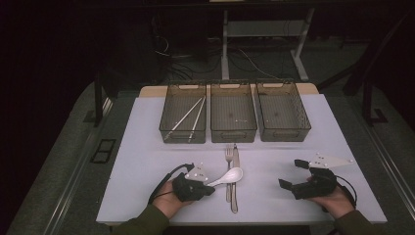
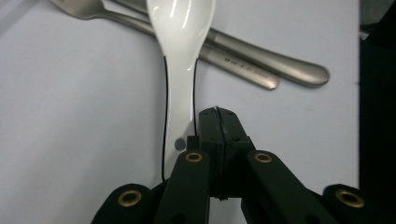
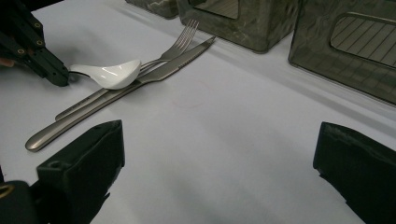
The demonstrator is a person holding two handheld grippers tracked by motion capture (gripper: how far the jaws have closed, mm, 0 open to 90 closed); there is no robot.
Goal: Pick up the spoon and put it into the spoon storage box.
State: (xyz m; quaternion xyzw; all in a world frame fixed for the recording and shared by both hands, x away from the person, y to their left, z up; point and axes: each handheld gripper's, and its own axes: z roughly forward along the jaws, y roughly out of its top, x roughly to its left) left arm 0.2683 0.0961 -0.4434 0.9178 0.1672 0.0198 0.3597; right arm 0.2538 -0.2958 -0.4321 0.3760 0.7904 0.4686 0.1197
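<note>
A white ceramic soup spoon lies near the table's front, its bowl resting on a steel fork and knife. In the left gripper view the spoon's handle runs along the outer side of one jaw of my left gripper, whose pads are pressed together with nothing between them. The high view shows that gripper at the handle's end. My right gripper rests at the front right, jaws wide apart over bare table. From the right gripper view, the spoon lies far left.
Three dark mesh bins stand in a row at the back: the left one holds pale chopsticks, while the middle and right hold nothing I can see. The white table's front edge is close to both hands.
</note>
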